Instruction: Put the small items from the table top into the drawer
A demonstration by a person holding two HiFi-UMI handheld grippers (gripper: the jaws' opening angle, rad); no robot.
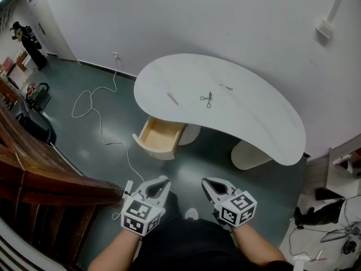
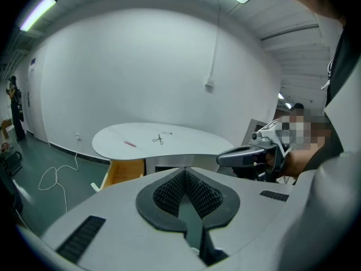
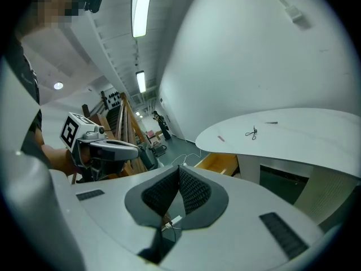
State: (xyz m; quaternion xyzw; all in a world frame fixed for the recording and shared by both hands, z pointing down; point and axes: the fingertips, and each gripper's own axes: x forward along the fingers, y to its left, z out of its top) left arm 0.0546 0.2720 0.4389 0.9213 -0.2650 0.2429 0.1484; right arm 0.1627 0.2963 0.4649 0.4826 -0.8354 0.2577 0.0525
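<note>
My left claw (image 1: 162, 181): pinched together, empty
My right claw (image 1: 207, 183): pinched together, empty
Scissors (image 1: 207, 99): on the table (image 1: 259, 131)
Drawer (image 1: 159, 138): standing open

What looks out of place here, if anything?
Nothing damaged or spilled. The drawer stands pulled open under the white table; scissors, a pink stick and a thin dark item lie loose on top. Only stray thing: a white cable snaking across the floor beside the table.
</note>
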